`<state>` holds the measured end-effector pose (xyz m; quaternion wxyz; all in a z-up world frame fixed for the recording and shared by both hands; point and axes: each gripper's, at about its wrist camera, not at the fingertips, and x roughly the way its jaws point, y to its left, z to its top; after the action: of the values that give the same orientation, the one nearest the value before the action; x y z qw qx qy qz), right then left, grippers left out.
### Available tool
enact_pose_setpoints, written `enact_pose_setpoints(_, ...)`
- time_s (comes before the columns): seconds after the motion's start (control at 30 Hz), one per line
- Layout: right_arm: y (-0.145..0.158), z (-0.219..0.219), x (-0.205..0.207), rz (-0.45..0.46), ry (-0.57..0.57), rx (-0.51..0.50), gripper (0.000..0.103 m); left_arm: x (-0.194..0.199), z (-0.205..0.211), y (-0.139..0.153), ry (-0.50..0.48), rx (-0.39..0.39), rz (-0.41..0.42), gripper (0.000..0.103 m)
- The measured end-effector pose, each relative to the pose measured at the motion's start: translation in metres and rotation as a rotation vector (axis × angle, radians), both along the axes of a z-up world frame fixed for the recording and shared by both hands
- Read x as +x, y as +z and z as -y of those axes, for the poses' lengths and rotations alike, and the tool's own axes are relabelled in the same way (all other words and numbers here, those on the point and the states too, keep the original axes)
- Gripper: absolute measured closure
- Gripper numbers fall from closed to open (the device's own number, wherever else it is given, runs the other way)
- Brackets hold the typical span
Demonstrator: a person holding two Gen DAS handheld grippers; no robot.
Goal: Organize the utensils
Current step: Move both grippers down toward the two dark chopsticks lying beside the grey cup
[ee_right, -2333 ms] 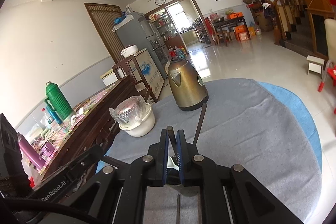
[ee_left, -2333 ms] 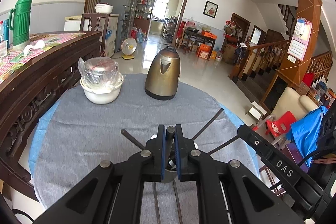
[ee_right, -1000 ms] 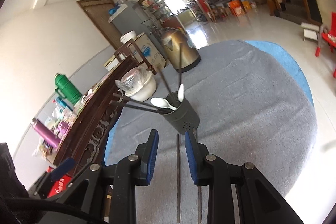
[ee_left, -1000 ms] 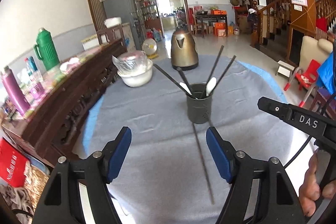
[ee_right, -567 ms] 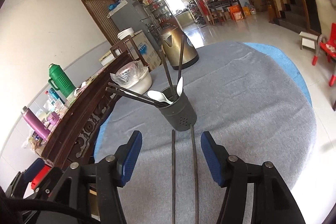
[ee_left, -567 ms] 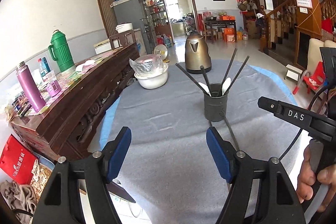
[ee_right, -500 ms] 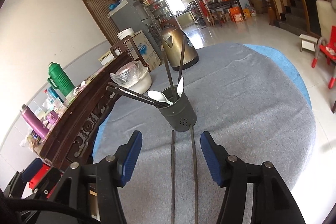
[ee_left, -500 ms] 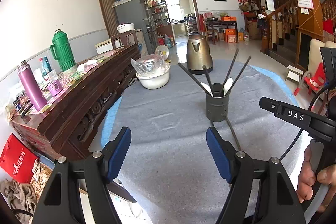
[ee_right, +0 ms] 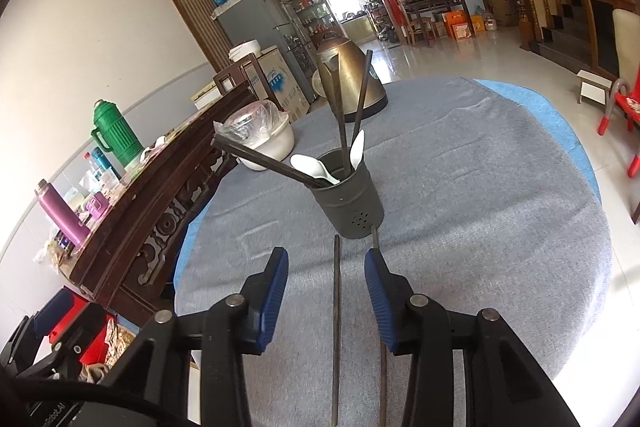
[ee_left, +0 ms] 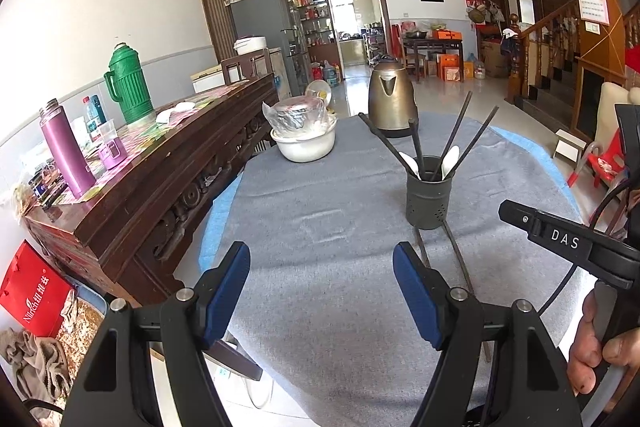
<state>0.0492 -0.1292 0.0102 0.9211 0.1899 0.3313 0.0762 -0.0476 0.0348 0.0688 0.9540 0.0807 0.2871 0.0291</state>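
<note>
A dark grey utensil holder (ee_left: 429, 193) (ee_right: 347, 203) stands on the grey tablecloth, holding several dark chopsticks (ee_left: 456, 139) (ee_right: 340, 115) and two white spoons (ee_left: 450, 159) (ee_right: 314, 166). Two dark chopsticks (ee_left: 456, 253) (ee_right: 336, 311) lie flat on the cloth in front of the holder. My left gripper (ee_left: 322, 293) is open and empty, well back from the holder. My right gripper (ee_right: 326, 293) is open and empty, straddling the near ends of the loose chopsticks without touching them. The right gripper's body shows at the right of the left wrist view (ee_left: 568, 243).
A brass kettle (ee_left: 391, 99) (ee_right: 348, 77) and a white bowl with plastic-wrapped contents (ee_left: 303, 138) (ee_right: 260, 137) stand at the table's far side. A dark wooden sideboard (ee_left: 152, 163) with flasks runs along the left. Red chairs (ee_right: 624, 111) stand on the floor right.
Both grippers have let go at the holder, opened and pulled back from it. In the last half second the right gripper's jaws narrowed a little; the views barely shifted.
</note>
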Motion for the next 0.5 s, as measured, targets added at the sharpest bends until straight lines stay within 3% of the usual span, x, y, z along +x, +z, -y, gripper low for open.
enact_pose_setpoints(0.5,-0.020,-0.001,0.020,-0.065,0.003,-0.030,0.060,0.034,-0.011,-0.033,0.034,-0.042,-0.094,0.028)
